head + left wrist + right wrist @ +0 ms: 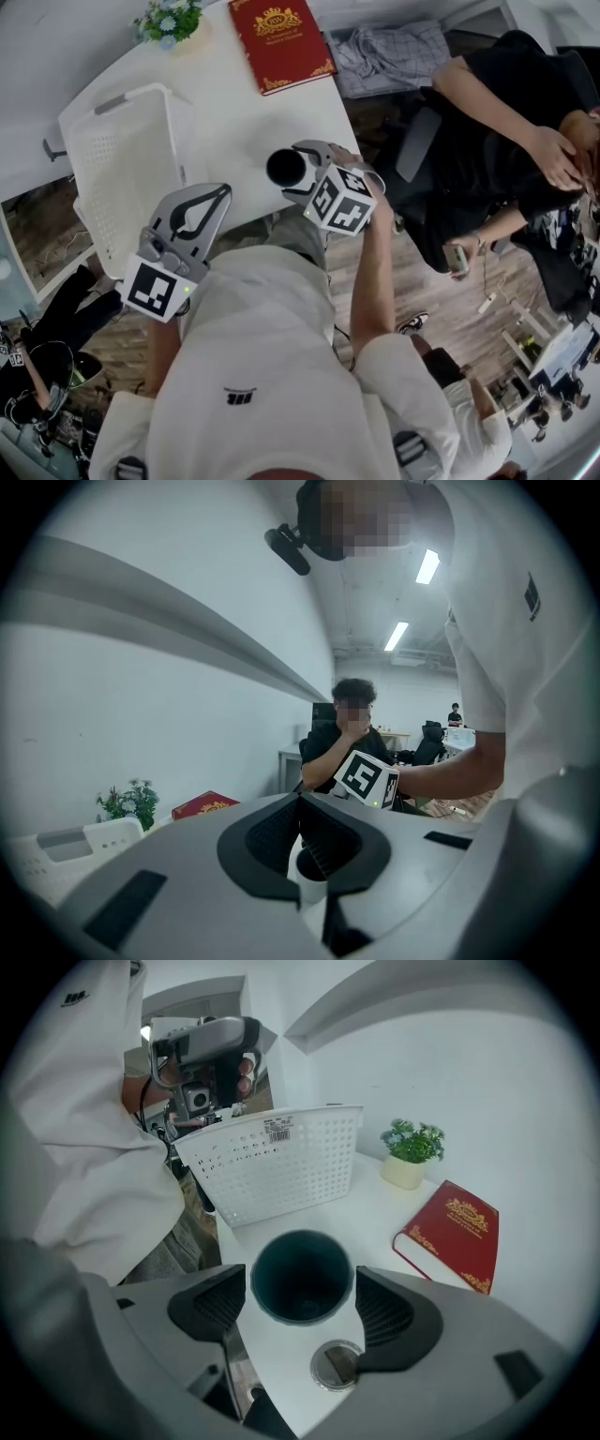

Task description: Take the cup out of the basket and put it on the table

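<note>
The cup (284, 167), dark inside, stands upright on the white table (234, 103) near its front edge, outside the white basket (127, 178). In the right gripper view the cup (302, 1274) sits between the two pads with a thin gap on each side. My right gripper (292, 169) (300, 1281) is open around it. The left gripper (223, 192) hangs shut and empty at the table's front edge, below the basket. Its pads (302, 803) meet in the left gripper view.
A red book (279, 42) and a small potted plant (171, 21) lie at the table's far side. A small round metal disc (336, 1363) sits on the table under my right jaw. A seated person in black (506, 122) is at the right.
</note>
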{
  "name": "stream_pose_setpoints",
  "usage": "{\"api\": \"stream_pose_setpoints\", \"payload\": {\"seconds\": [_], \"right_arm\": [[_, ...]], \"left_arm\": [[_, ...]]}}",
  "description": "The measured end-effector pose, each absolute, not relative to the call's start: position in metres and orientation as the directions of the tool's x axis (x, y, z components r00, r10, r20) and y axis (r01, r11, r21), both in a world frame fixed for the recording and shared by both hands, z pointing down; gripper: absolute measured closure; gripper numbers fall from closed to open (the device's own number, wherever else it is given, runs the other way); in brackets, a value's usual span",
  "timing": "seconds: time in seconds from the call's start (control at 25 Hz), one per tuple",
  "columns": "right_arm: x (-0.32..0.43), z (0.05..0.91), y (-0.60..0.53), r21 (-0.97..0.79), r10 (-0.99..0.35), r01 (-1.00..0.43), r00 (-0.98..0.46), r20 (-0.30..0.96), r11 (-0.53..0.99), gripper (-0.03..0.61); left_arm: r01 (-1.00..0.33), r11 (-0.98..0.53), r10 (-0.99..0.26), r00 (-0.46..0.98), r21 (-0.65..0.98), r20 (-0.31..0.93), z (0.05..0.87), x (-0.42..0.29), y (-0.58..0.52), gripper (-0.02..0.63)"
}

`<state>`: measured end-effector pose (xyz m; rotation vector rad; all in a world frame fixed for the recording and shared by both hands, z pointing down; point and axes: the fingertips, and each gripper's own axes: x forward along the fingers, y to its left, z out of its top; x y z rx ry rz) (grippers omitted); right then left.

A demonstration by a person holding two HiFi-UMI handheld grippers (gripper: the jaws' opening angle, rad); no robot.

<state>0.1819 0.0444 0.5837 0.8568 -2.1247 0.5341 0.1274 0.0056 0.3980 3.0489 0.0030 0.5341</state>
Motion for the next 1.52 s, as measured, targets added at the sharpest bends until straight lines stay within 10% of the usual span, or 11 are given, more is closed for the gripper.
{"api": "stream_pose_setpoints", "payload": {"seconds": [0.48,0.88,1.52], "right_arm": [[0.2,0.536,0.056,-0.036,-0.548,-0.793,-0.451,0.704,0.608,0.23],[0.208,0.444,0.05,0.047,-0.774,-0.888,-0.371,0.513,0.457,0.527],[0.176,0.359,0.06,-0.096,-0.944,-0.959,-0.281,0.174,0.268,0.566]], "left_arm": [[0.002,-0.999,0.015,0.952,0.042,0.306,0.39,0.128,0.007,0.603],[0.028,-0.998,0.039,0.97,0.049,0.238,0.374,0.134,0.011,0.603],[0.116,-0.989,0.125,0.987,0.091,0.097,0.346,0.131,0.018,0.603]]}}
